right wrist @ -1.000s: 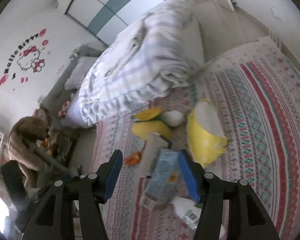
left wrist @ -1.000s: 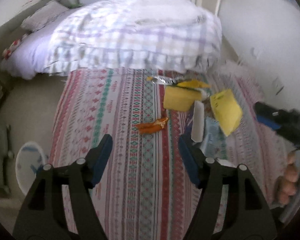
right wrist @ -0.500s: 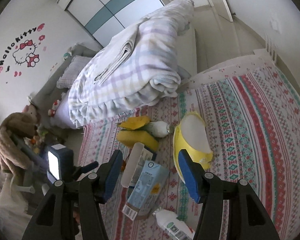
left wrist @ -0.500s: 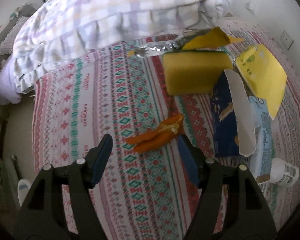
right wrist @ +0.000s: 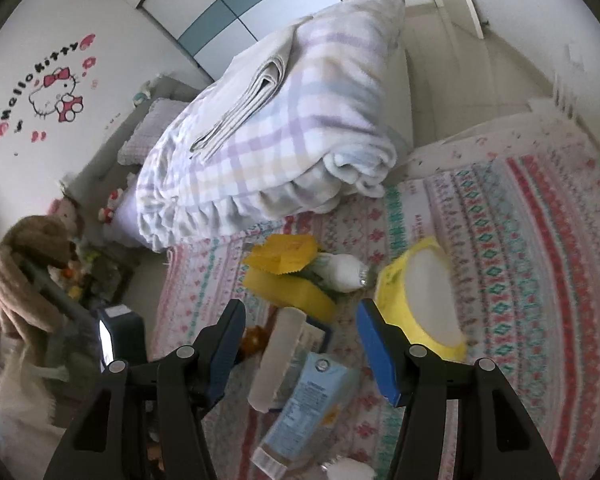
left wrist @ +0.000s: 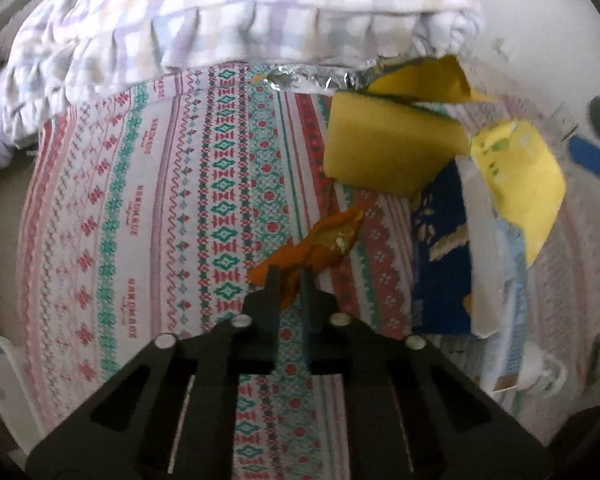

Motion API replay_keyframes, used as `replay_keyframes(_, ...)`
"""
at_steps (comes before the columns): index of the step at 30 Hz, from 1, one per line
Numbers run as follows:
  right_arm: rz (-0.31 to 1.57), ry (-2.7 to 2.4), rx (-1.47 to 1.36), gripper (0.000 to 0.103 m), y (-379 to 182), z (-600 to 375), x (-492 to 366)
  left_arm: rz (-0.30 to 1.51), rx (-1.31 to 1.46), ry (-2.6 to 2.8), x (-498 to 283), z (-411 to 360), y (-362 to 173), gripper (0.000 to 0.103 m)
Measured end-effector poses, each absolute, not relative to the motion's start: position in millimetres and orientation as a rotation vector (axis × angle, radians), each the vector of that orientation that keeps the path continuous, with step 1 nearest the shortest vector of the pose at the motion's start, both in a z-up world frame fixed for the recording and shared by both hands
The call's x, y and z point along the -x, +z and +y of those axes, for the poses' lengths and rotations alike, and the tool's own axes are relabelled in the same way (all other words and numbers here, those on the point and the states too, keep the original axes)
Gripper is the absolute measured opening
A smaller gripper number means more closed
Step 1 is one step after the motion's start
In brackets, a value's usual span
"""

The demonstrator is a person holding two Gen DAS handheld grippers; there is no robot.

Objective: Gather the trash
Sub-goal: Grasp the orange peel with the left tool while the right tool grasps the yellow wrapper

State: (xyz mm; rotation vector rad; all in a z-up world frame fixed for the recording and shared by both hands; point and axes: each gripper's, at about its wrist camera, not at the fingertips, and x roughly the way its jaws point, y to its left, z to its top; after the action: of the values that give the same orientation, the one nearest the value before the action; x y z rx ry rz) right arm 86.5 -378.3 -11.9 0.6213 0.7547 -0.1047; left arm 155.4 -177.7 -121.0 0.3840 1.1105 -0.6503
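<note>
Whereas it was wide open half a second ago, the left gripper [left wrist: 287, 280] now pinches the orange peel [left wrist: 320, 242] on the bed [left wrist: 148, 208], while the right gripper [right wrist: 300, 328] remains open above the trash.

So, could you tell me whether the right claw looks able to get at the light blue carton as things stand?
Probably yes: the right claw is open, and the light blue carton lies just beneath it on the bedspread, uncovered.

Patterned bedspread [left wrist: 148, 216], Hello Kitty wall [right wrist: 56, 92]
</note>
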Motion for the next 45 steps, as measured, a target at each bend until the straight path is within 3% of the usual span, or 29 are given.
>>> replay_keyframes(6,0.737,-0.078,-0.606,0.06,-13.5,-377.8,-109.7,1.11,-0.355,-0.685,-147.4,-184.7,-114.9,0.001)
replay_keyframes(8,0.725,-0.074,-0.611,0.065,-12.7,-379.2,-117.7,1.115,-0.345,-0.69,-150.8,-182.2,-110.8,0.007)
replay_keyframes(10,0.719,-0.077,-0.602,0.067,-11.8,-378.7,-124.2,1.074,-0.351,-0.673,-152.5,-178.7,-102.8,0.041)
replay_keyframes(11,0.723,-0.077,-0.598,0.067,-11.6,-378.0,-125.7,1.039,-0.36,-0.675,-152.4,-178.4,-98.5,0.069)
replay_keyframes(12,0.729,-0.077,-0.595,0.067,-11.9,-376.7,-128.1,1.002,-0.369,-0.677,-152.5,-178.6,-95.9,0.079)
replay_keyframes(20,0.737,-0.073,-0.549,0.067,-12.2,-367.9,-138.9,1.044,-0.533,-0.694,-140.0,-205.3,-133.6,0.077)
replay_keyframes(22,0.741,-0.066,-0.528,0.068,-13.0,-364.8,-143.0,1.049,-0.521,-0.705,-137.5,-207.7,-138.3,0.062)
replay_keyframes(24,0.748,-0.066,-0.485,0.068,-13.5,-360.1,-147.8,1.084,-0.464,-0.711,-138.9,-208.0,-136.3,0.031)
replay_keyframes(27,0.75,-0.066,-0.366,0.068,-13.1,-347.6,-155.6,1.096,-0.455,-0.699,-139.5,-207.7,-136.9,0.017)
replay_keyframes(36,0.784,-0.111,-0.023,0.068,-31.3,-312.3,-173.6,1.112,-0.357,-0.725,-156.9,-182.1,-123.2,0.013)
replay_keyframes(41,0.771,-0.13,0.064,0.062,-36.2,-305.5,-178.3,1.115,-0.319,-0.731,-165.0,-172.4,-110.0,0.013)
replay_keyframes(42,0.764,-0.128,0.07,0.056,-35.6,-304.8,-178.5,1.116,-0.314,-0.731,-166.6,-170.1,-107.7,0.013)
replay_keyframes(45,0.774,-0.115,0.092,0.027,-36.2,-301.5,-181.3,1.122,-0.297,-0.727,-170.8,-162.9,-104.2,0.013)
